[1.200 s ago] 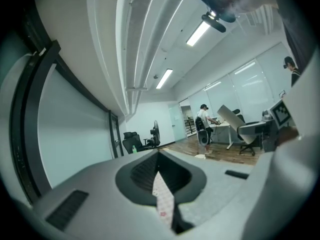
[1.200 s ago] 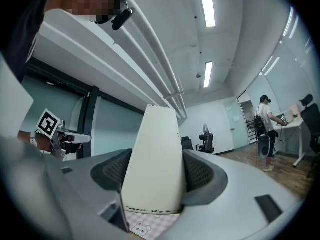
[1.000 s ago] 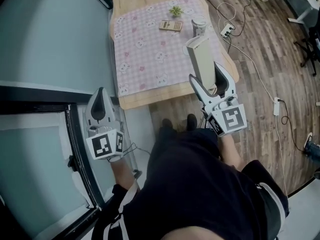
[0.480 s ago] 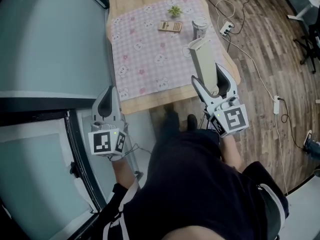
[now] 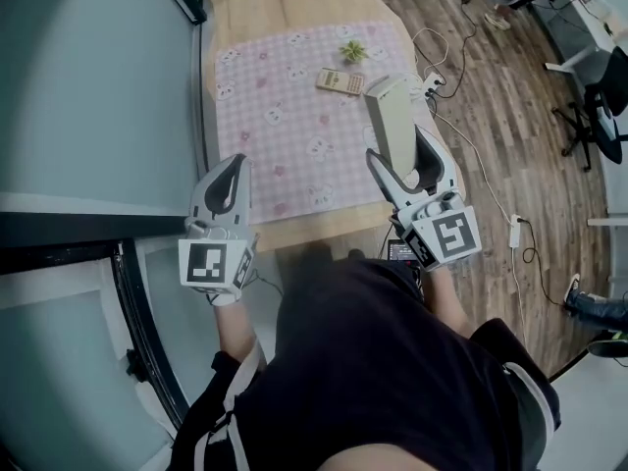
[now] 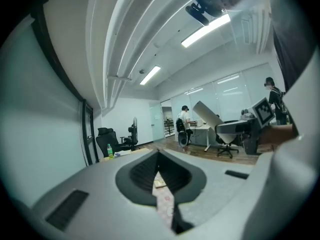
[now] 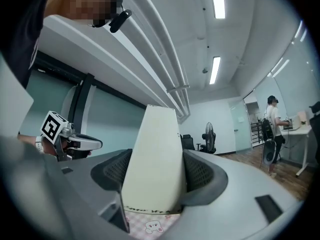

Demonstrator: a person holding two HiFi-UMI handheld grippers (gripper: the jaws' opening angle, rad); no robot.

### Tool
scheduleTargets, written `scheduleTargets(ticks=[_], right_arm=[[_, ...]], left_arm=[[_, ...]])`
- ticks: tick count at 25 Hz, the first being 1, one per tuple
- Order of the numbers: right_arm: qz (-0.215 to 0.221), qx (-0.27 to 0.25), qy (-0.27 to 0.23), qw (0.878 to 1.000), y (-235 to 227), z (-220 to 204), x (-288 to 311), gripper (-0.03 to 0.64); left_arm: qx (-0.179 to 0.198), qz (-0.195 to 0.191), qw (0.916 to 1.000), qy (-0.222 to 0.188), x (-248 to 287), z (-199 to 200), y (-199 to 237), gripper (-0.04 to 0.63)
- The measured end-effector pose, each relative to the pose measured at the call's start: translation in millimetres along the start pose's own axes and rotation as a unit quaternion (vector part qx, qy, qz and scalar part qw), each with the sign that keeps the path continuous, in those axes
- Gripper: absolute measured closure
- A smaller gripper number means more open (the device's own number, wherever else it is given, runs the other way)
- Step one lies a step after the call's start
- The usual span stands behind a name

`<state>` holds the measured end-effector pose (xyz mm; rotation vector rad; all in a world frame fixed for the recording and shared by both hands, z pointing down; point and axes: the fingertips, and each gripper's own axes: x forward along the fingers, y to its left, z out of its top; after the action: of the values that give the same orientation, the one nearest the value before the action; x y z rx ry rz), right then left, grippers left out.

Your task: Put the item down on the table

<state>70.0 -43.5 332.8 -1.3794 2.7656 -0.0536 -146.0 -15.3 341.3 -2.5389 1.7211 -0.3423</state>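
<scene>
Cream box (image 5: 390,118) (one), in right tongs (image 5: 402,152)

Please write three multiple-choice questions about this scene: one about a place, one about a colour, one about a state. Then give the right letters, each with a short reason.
1. Where does the small plant stand?
A. on a shelf
B. on the cloth, towards its far end
C. on a chair

2. What colour is the cloth?
A. plain blue
B. green
C. pink checked

3. In what state are the right tongs?
A. shut on the cream box
B. open and empty
C. open around a cup

Answers:
1 B: the head view shows the plant on the far part of the cloth.
2 C: pink checks with small animal prints cover it.
3 A: the right gripper view shows both pads pressed against the sides of the box.
</scene>
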Motion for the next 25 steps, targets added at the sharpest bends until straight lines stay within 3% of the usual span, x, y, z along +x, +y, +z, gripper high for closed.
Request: scheduleTargets(ticks=[7, 16, 25], right_arm=[[-0.008, -0.023, 0.027, 0.999, 11.0, -6.5, 47.3, 0.288], [-0.049, -0.031, 0.049, 0.997, 16.9, -4.7, 88.7, 0.288], [-0.001, -0.055, 0.042, 0.998, 14.9, -9.8, 108.4, 0.288]], left_arm=[[-0.034, -0.004, 0.9994, -0.005, 16.9, -18.9, 54.5, 0.597], [-0.084, -0.011, 0.9962, -0.017, 36.9, -43.5, 101.1, 0.597], [-0.085, 0.024, 0.9961, -0.009, 33.5, -47.5, 109.5, 0.597]])
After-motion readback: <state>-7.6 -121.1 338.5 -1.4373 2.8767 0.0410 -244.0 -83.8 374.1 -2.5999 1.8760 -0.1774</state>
